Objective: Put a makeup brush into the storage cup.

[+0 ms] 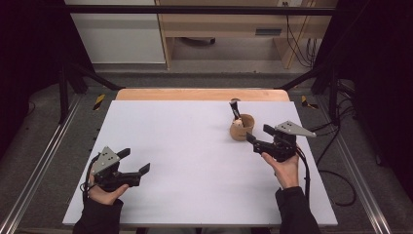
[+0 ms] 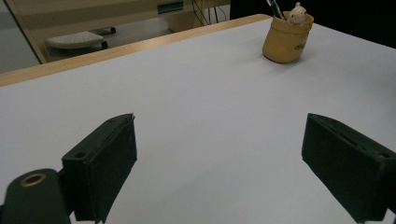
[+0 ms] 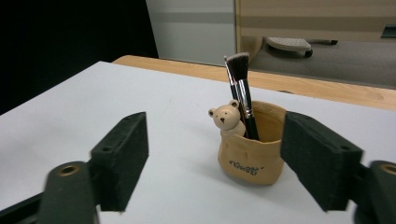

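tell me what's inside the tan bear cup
Two black-handled brushes stand upright inside the cup, behind its bear head. Their lower ends and the cup's bottom are hidden by its wall.

We make out one piece of writing: a short dark word in curly script on the front of the tan sack-shaped pot (image 3: pixel 252 156), low on its belly. It is too blurred for us to spell out. From the left gripper view the same mark shows, also unreadable
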### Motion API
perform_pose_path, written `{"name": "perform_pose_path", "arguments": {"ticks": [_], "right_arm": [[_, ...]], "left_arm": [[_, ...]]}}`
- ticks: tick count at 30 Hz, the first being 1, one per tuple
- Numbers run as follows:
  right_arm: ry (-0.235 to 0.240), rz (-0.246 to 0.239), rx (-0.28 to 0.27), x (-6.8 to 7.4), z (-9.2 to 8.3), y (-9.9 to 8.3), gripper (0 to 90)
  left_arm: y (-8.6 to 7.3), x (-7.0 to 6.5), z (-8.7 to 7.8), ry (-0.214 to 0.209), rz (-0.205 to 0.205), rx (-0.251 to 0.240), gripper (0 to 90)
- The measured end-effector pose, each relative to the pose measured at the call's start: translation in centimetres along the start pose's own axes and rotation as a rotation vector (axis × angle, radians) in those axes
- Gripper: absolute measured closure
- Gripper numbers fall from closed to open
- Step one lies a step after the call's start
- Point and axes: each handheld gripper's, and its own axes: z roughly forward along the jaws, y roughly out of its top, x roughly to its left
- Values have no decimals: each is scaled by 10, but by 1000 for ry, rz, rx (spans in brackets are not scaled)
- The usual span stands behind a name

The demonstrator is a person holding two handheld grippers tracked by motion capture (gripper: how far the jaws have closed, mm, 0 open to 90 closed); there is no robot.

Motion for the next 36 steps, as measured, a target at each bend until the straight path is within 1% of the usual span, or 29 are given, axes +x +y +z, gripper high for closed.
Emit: {"name": "perform_pose_path", "arguments": {"ticks": [1,3,5,7,9,17,22,31,33,35,36], "right_arm": [[-2,-2,-3,1,-2,-1,208],[10,2,-9,3,-7,-2,176],[10,-6,-7,4,-10,-2,147],[7,-22,-6,5,-14,-3,132],[8,-26,-6,6,-17,-4,119],[3,-28,-4,7,-26,-12,77],[6,-38,-1,4,-32,-20,66],[12,-27,-5,0,-40,-30,62],[11,-30,10,-2,-42,-35,57],[9,-39,11,-3,-43,-38,57],[8,-34,14,-2,-44,-39,55]], "left_arm": [[0,0,0,0,-1,0,96],[0,0,0,0,0,1,96],[0,0,0,1,-1,1,95],[0,0,0,1,2,3,95],[0,0,0,2,2,3,95],[0,-1,0,3,0,5,91],[0,-1,0,1,4,8,88],[-1,0,0,4,-1,9,88],[-1,0,0,4,-2,6,87],[-1,1,-1,4,-8,4,87],[-2,2,-1,4,-10,3,87]]}}
